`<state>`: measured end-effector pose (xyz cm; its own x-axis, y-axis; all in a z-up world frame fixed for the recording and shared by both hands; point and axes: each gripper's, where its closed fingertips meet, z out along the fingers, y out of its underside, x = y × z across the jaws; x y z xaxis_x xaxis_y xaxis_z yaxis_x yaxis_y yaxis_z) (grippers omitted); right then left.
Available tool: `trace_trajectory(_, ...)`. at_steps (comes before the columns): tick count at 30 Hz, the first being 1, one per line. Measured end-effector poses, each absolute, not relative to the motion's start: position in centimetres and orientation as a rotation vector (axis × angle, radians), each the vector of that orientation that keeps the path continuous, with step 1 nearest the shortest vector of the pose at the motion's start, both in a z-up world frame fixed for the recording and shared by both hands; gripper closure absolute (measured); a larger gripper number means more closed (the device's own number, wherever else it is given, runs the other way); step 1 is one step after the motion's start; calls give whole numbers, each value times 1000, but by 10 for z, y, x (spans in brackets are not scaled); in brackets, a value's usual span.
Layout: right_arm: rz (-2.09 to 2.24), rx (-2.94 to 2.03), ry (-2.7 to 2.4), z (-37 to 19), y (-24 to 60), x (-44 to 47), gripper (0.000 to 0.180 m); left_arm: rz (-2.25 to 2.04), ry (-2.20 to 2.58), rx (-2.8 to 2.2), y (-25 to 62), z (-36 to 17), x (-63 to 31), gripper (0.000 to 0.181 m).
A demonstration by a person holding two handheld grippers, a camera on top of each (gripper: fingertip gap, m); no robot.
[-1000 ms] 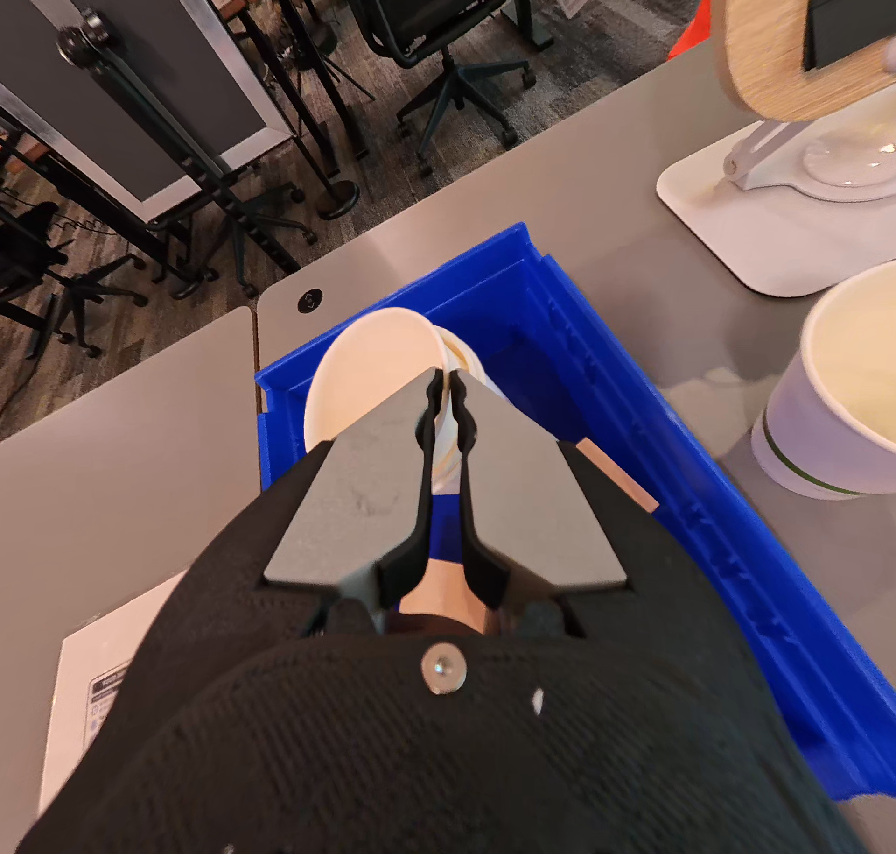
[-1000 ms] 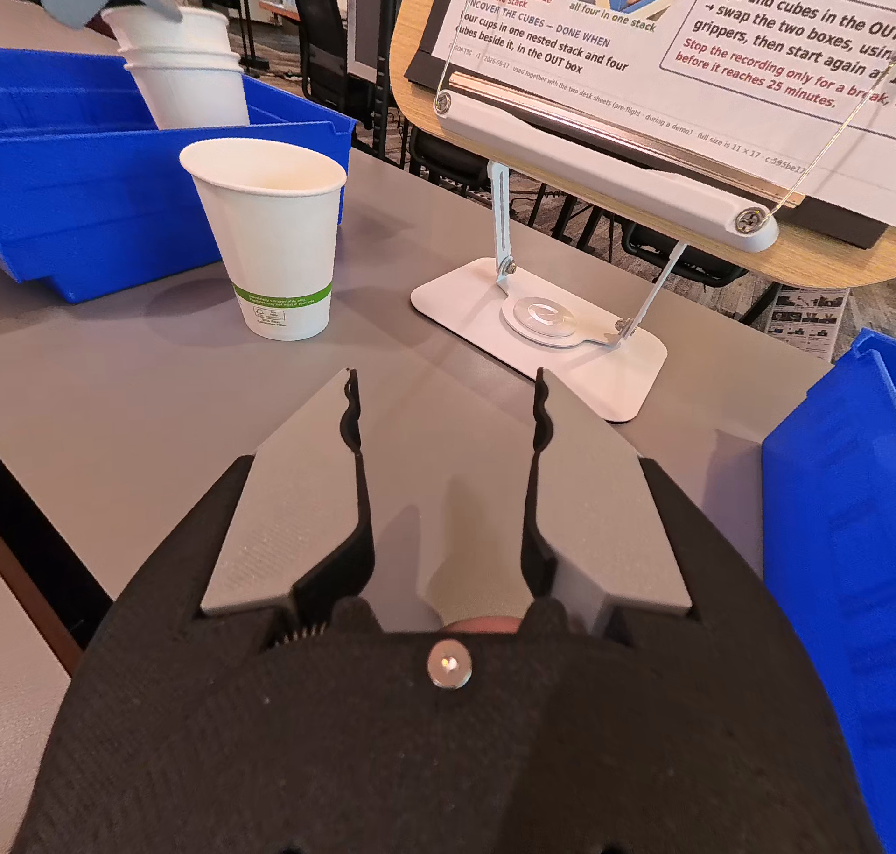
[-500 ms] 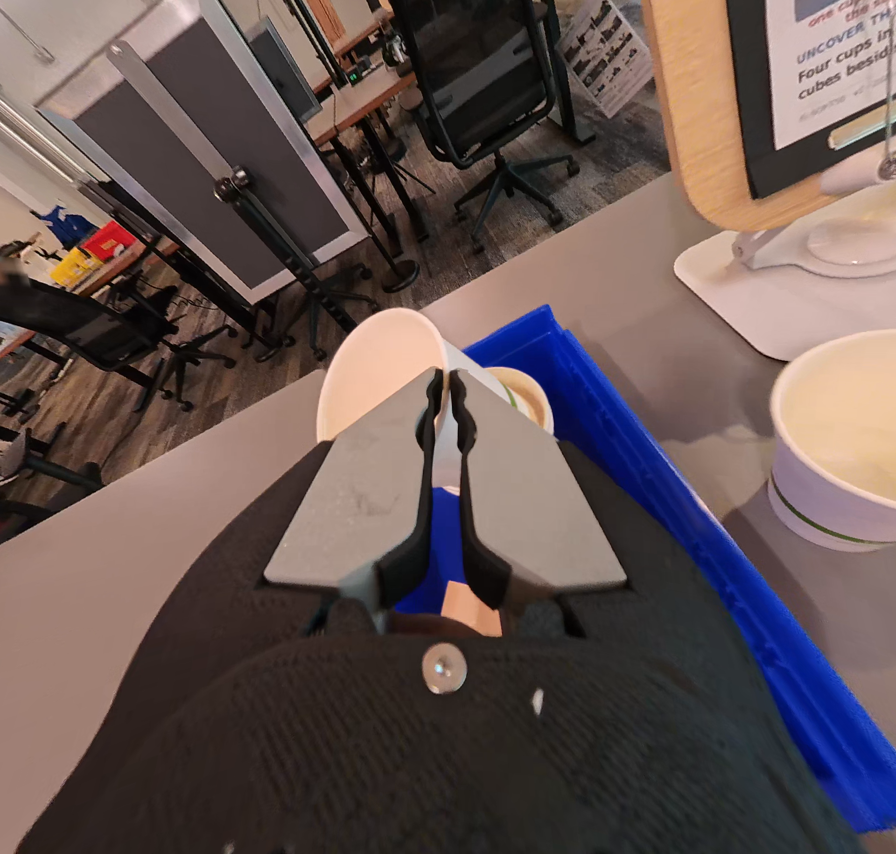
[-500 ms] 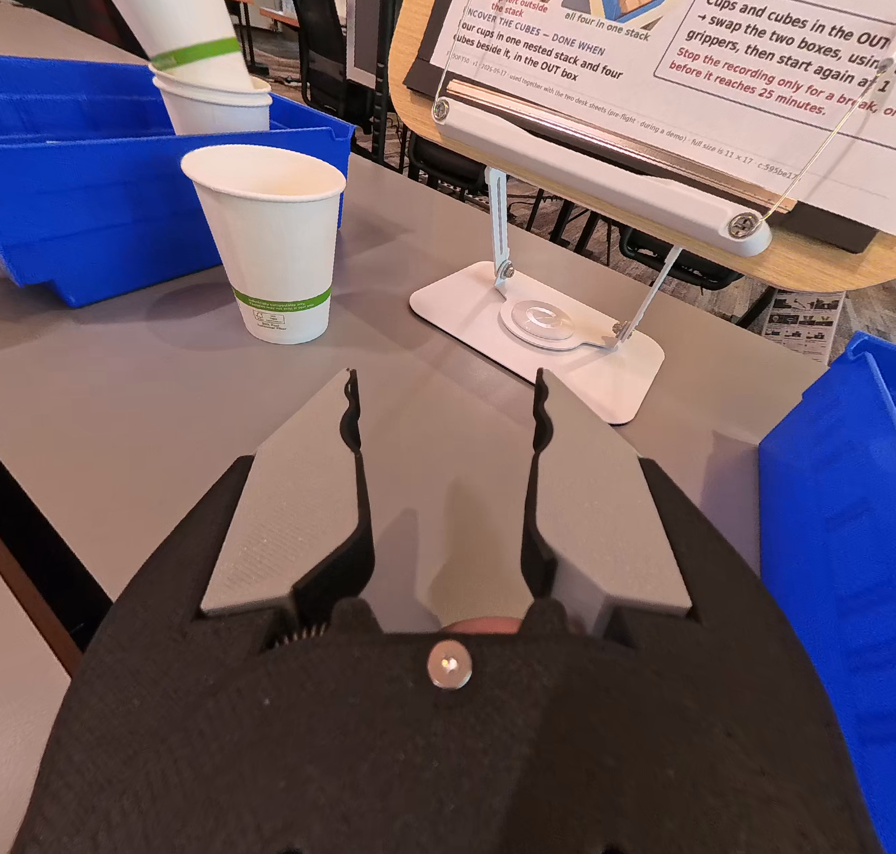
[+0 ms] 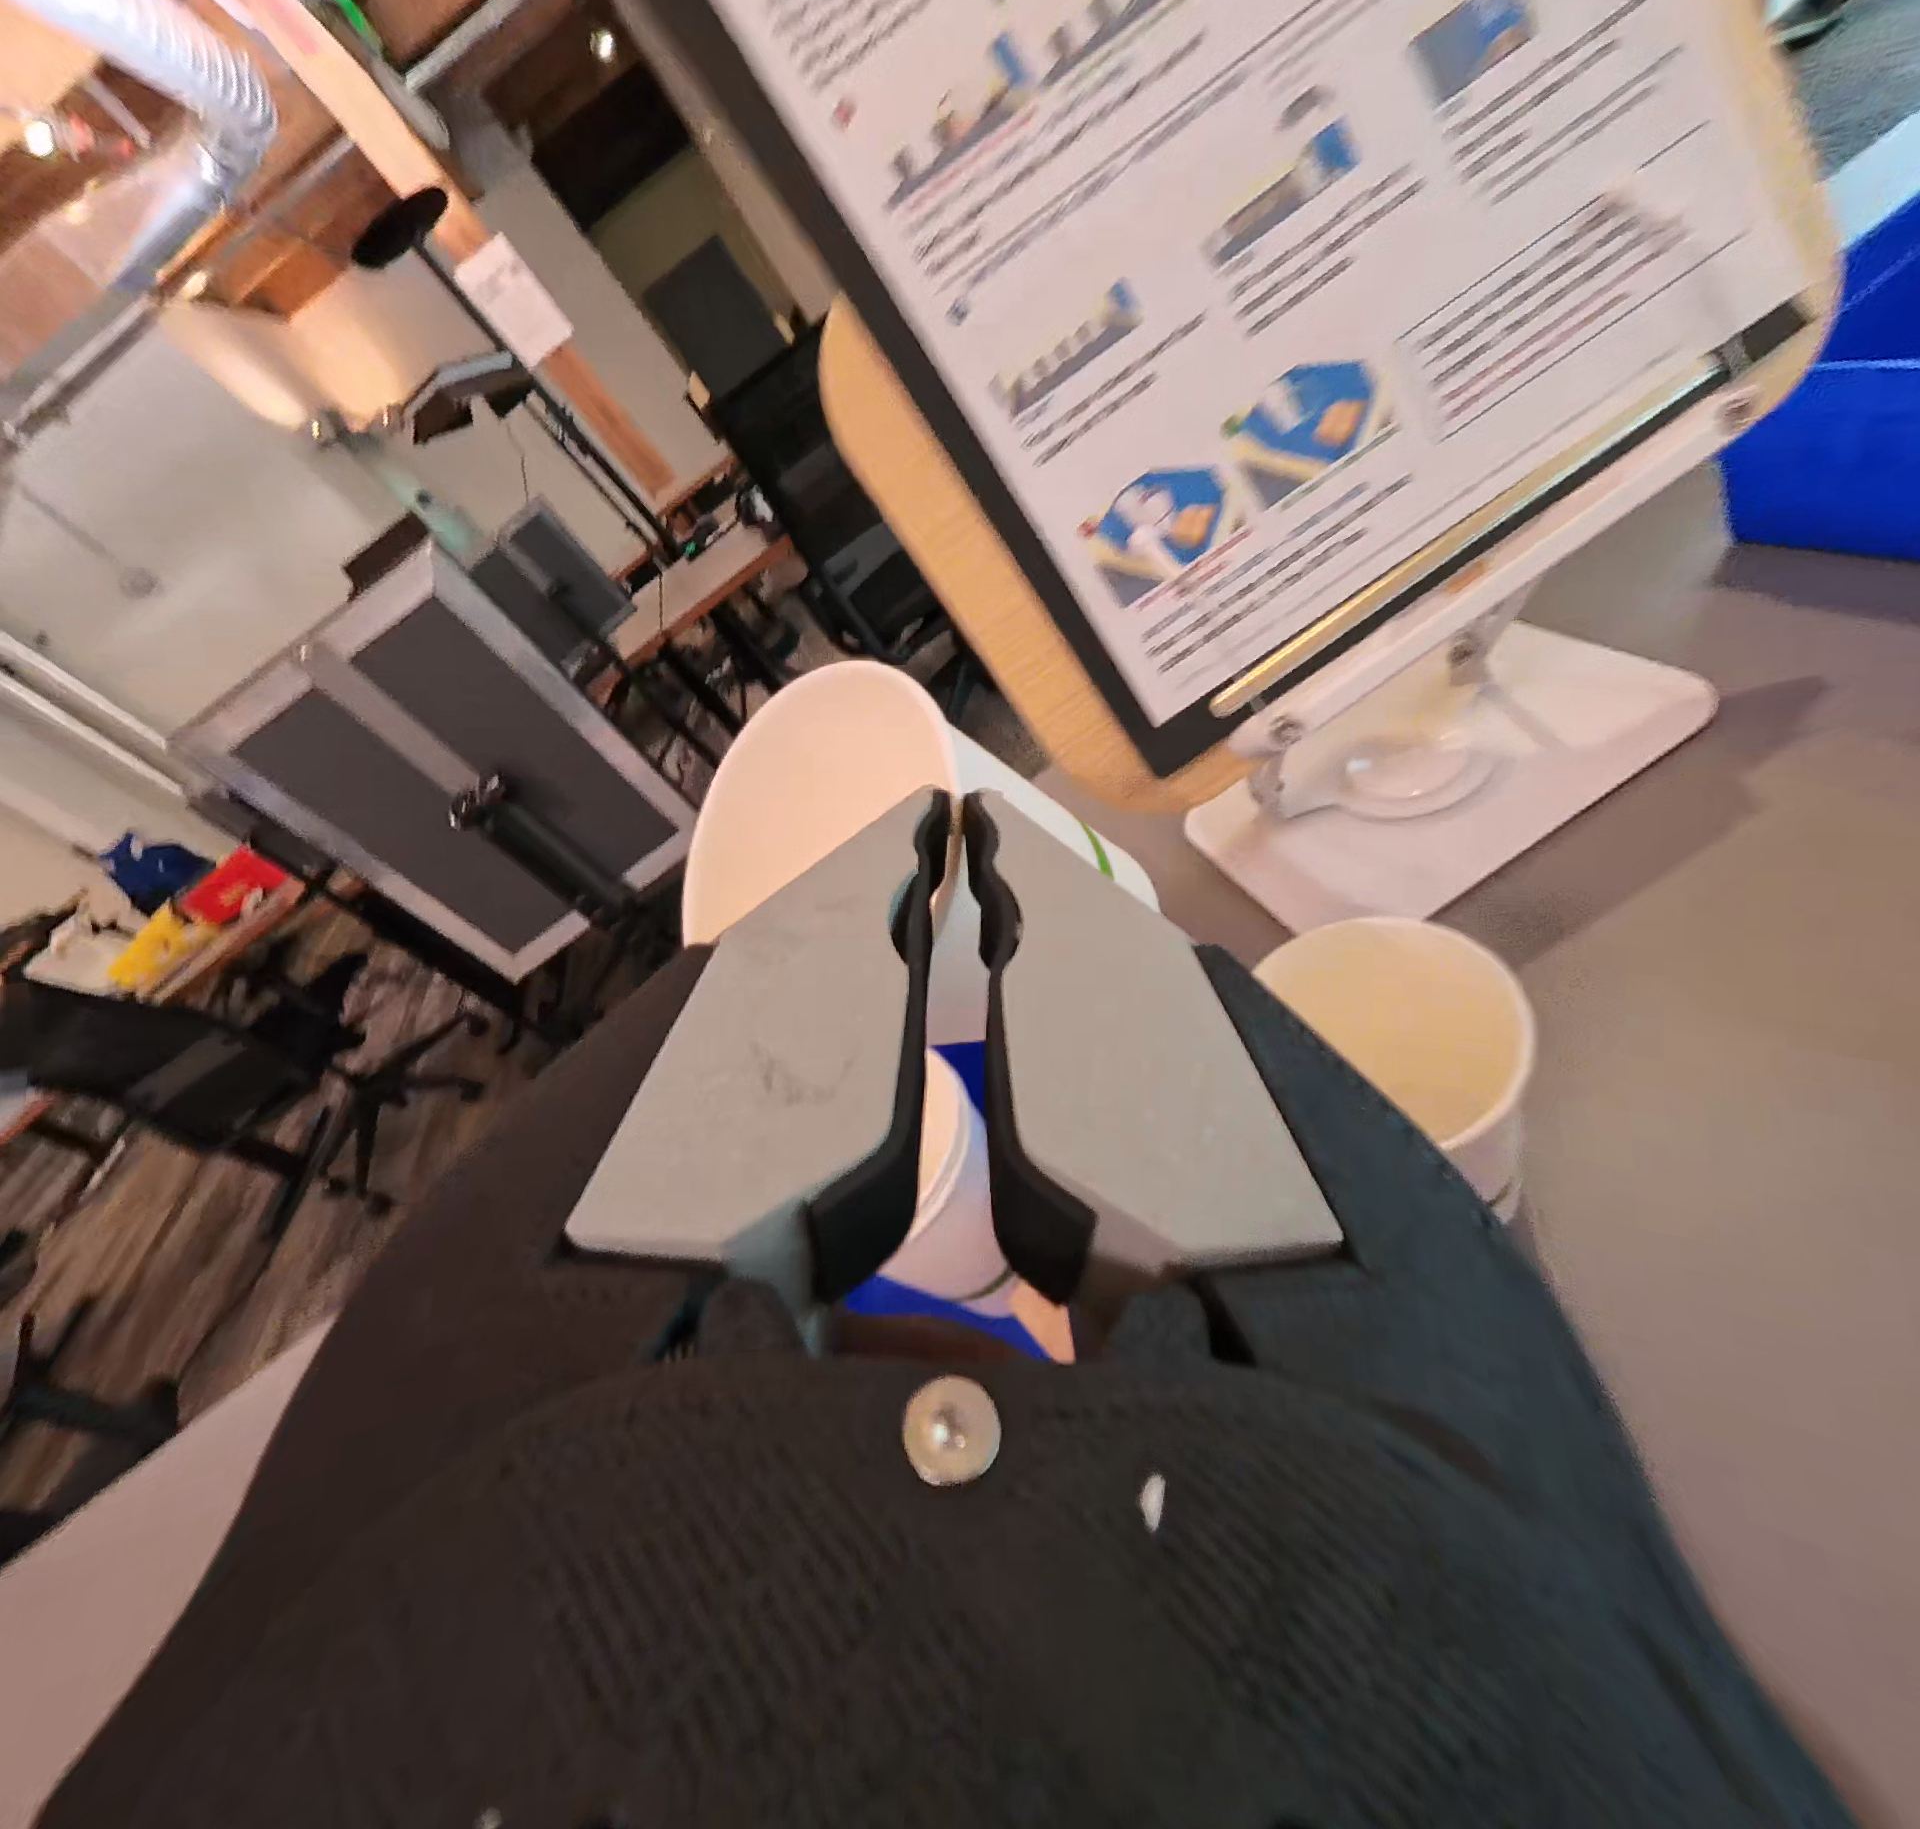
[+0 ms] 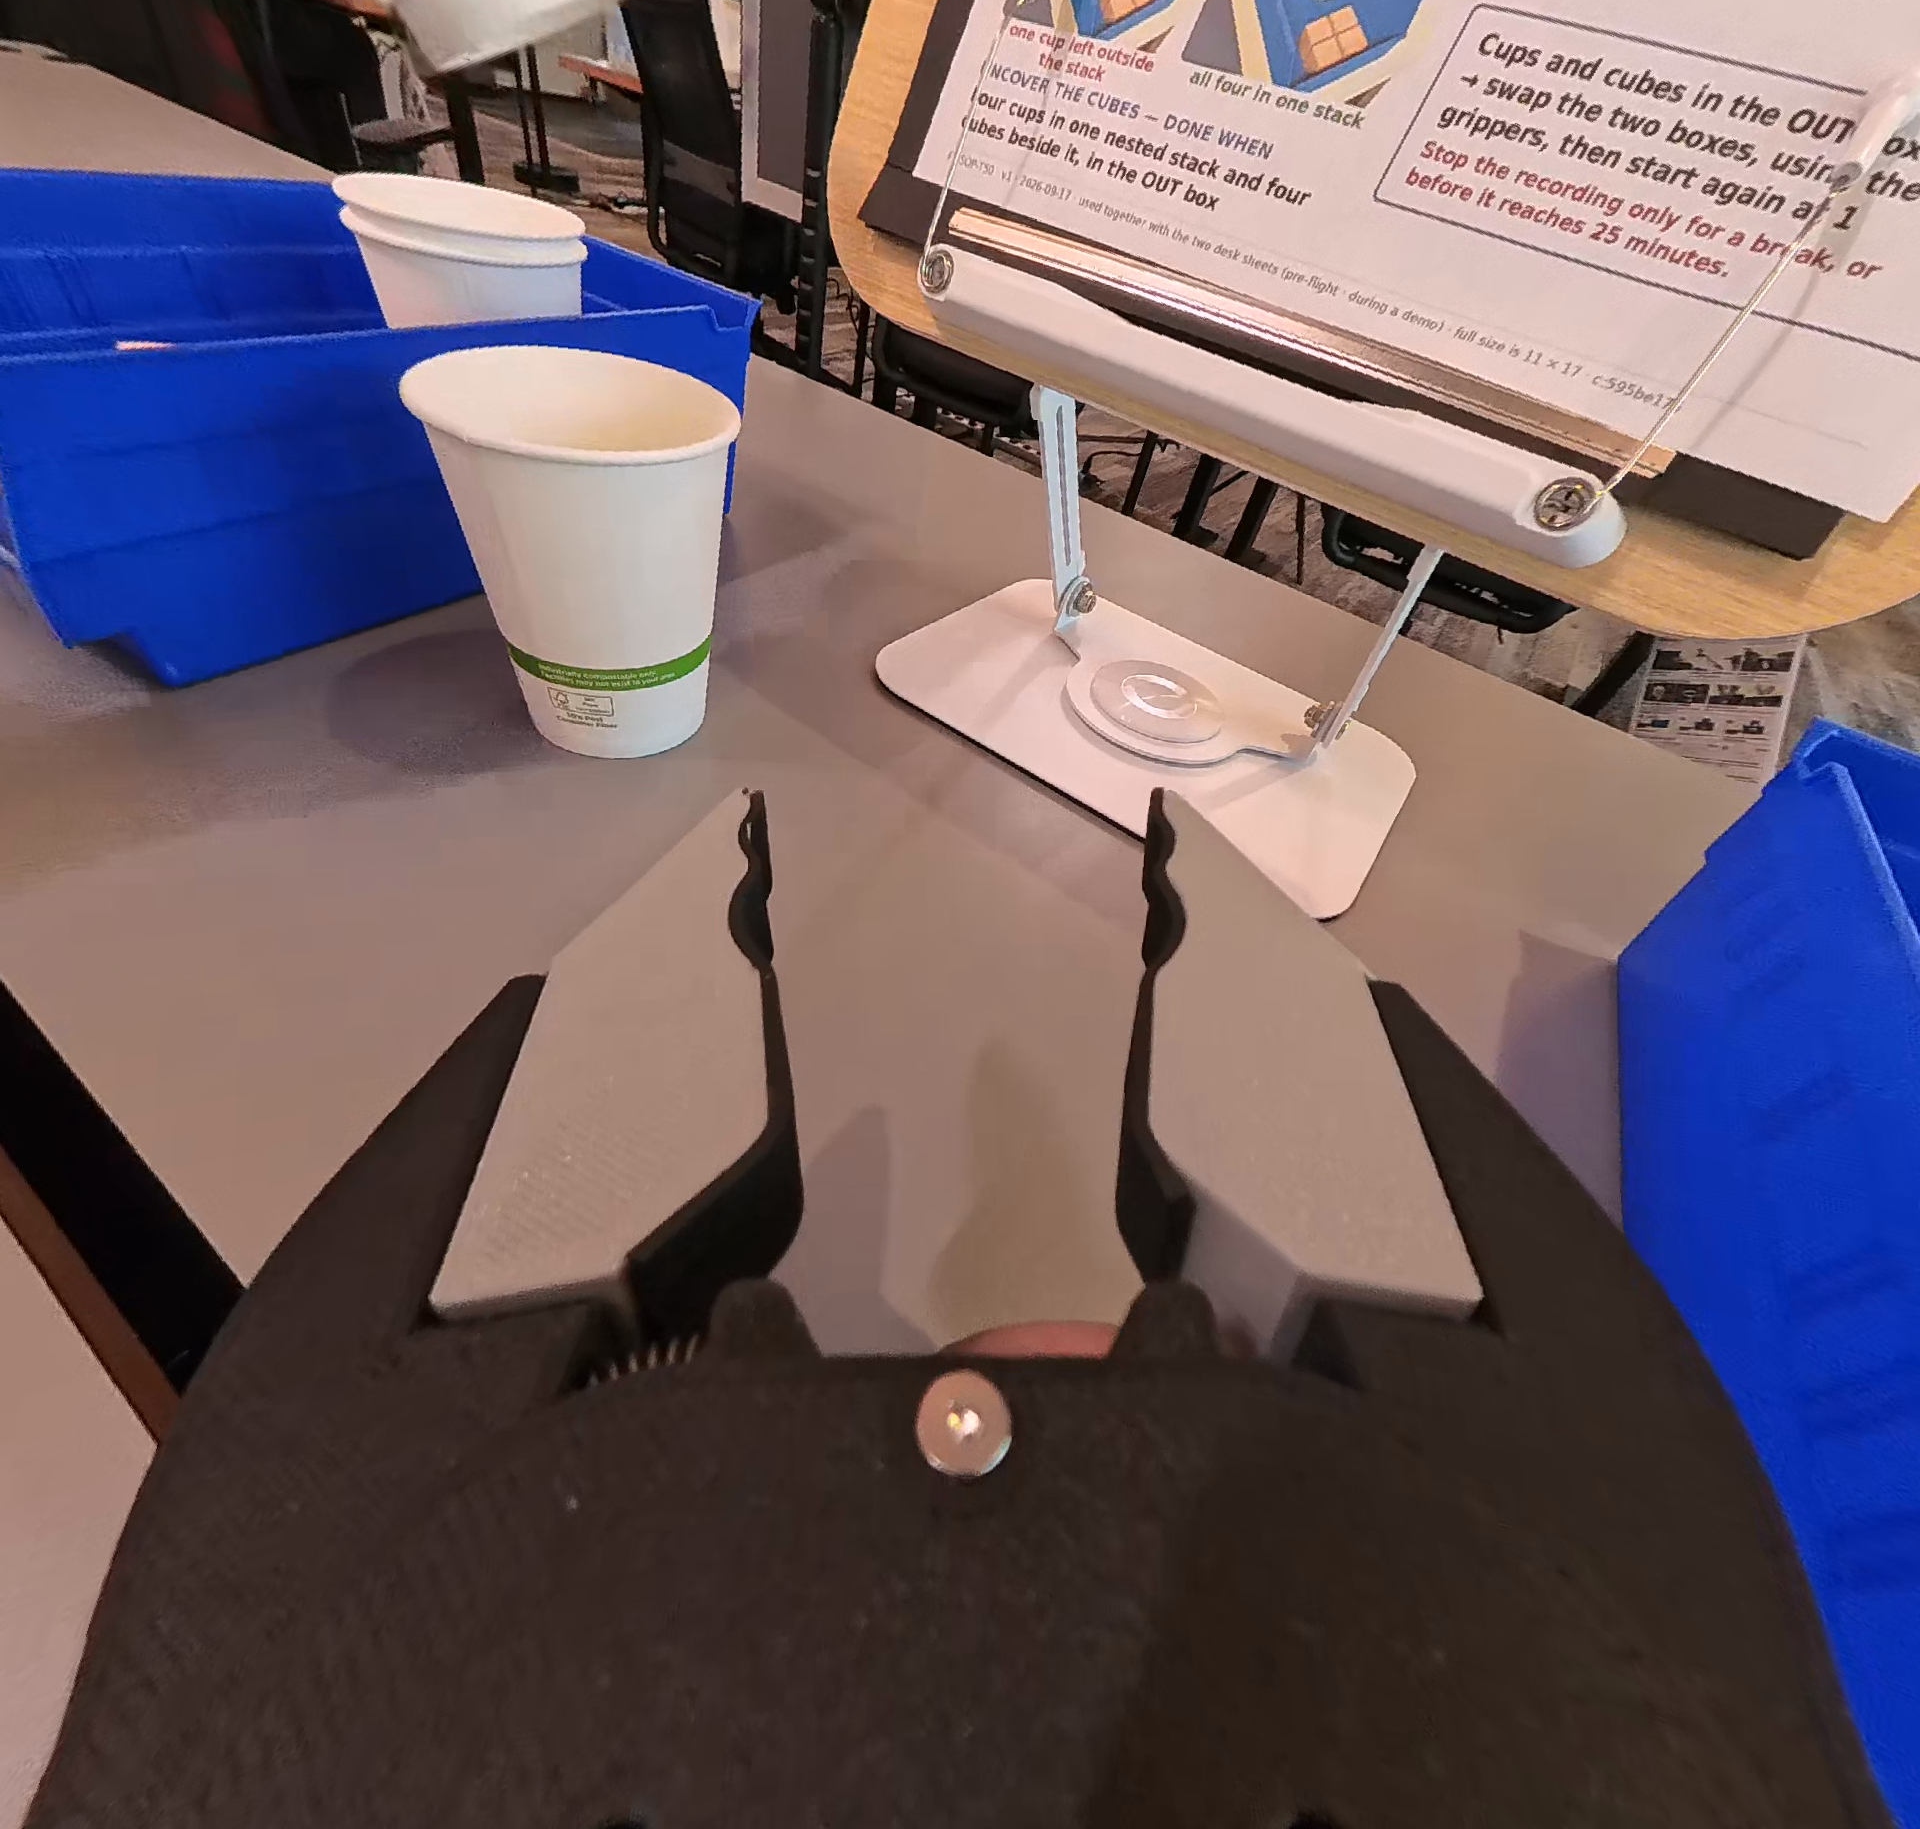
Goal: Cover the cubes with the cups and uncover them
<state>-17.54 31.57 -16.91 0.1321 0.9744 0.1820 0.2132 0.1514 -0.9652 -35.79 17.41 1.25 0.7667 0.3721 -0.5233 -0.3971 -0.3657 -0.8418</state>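
Cup in left hand-held gripper

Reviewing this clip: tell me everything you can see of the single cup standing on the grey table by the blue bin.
The cup is a white paper cup with a rolled rim, a cream-looking inside and a green band with small print near its base. It stands upright, mouth up, and looks empty as far as its inside shows. It rests on the grey table, just in front of the blue bin, with the white stand base off to its right. Neither gripper touches it. The left wrist view shows its open mouth from above.
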Motion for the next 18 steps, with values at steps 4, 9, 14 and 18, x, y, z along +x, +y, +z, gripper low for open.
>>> trace_trajectory(4,876,-1294,-1312,-168,315,-175,110,802,172,-1732,198,20,-305,180)
trace_trajectory(9,877,-1285,-1311,-166,314,-175,110,702,313,-1750,237,1,-258,180)
trace_trajectory(14,881,-1287,-1296,-163,317,-174,110,695,427,-1831,269,-36,-238,180)
trace_trajectory(18,879,-1287,-1293,-163,318,-174,110,691,507,-1878,287,-62,-221,180)
